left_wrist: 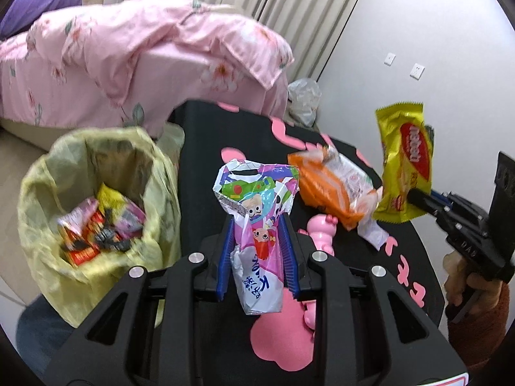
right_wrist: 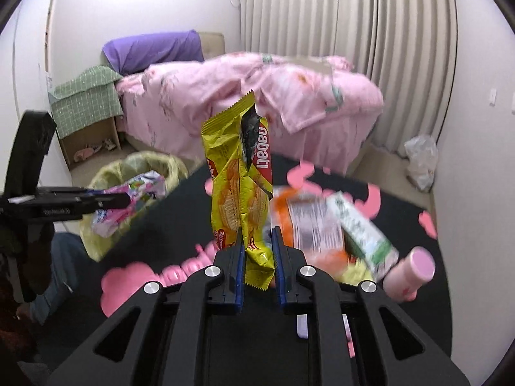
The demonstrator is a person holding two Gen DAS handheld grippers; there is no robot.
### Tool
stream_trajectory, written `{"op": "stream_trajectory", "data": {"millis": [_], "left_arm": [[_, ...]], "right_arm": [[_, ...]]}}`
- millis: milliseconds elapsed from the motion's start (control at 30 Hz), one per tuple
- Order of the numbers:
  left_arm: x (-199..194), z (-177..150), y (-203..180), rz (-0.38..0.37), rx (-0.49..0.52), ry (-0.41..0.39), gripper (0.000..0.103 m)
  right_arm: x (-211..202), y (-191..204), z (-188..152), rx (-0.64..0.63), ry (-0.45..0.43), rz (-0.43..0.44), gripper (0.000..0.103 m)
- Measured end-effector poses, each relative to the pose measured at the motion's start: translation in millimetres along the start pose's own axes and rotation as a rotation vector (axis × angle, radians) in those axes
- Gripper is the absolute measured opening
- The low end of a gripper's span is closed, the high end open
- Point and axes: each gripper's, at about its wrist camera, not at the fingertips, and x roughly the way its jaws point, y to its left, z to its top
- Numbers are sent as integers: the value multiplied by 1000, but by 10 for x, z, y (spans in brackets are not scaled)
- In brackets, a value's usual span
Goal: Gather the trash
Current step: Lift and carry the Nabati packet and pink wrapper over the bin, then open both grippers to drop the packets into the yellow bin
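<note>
- Left gripper (left_wrist: 257, 225): 2 blue-padded fingers (left_wrist: 225, 251) closed on a pink cartoon-print wrapper (left_wrist: 257, 212), held upright with its torn top flaring above the tips.
- Right gripper (right_wrist: 257, 241): narrow jaws pinching the lower end of a yellow Nabati wafer wrapper (right_wrist: 239, 180), upright, torn open along 1 side.
- Same right gripper seen from the left wrist camera at far right, wrapper (left_wrist: 404, 164) raised above the table edge.
- Just beyond the left tips: a pink toy figure (left_wrist: 322, 230) on the black table (left_wrist: 206, 167), partly hidden by the gripper.
- Farther on the table: an orange-and-white snack bag (left_wrist: 334, 183), lying flat, close beside the raised yellow wrapper.
- Right wrist view, right of the fingers: a green-and-white pack (right_wrist: 363, 228) across the orange bag, and a pink bottle (right_wrist: 408, 273) on its side near the table edge.
- Left of the table: a bin lined with a yellow bag (left_wrist: 42, 193), open, holding several wrappers (left_wrist: 96, 225).
- Behind: a bed with a pink floral quilt (left_wrist: 145, 48), a purple pillow (right_wrist: 154, 48), pleated curtains (right_wrist: 354, 16).
</note>
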Motion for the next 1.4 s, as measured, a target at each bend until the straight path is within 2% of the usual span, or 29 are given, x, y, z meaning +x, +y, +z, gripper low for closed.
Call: {"op": "stream_trajectory", "data": {"millis": [200,333,500,600,800,1000,1400], "left_arm": [[-352,166,154,65,26,-86,26],[-642,246,500,150,-15,-139,26],[-800,289,948,247,-55,-152,26],[-840,280,1188,278,-91,-159,26],[-719,180,1558,283,-170,-123,26],[-472,106,1703,286,-188,-66,26],[-290,101,1841,237,-222,-42,27]], "right_arm": [[62,272,386,4,-59,80,16],[305,558,573,20,-42,173,16],[655,1011,753,-21,-2,274,16],[859,1226,851,-62,13,293,16],[1339,1457,930,-77,83,343,16],[1791,1590,800,-58,181,363,16],[1981,1608,712,-42,219,360,17]]}}
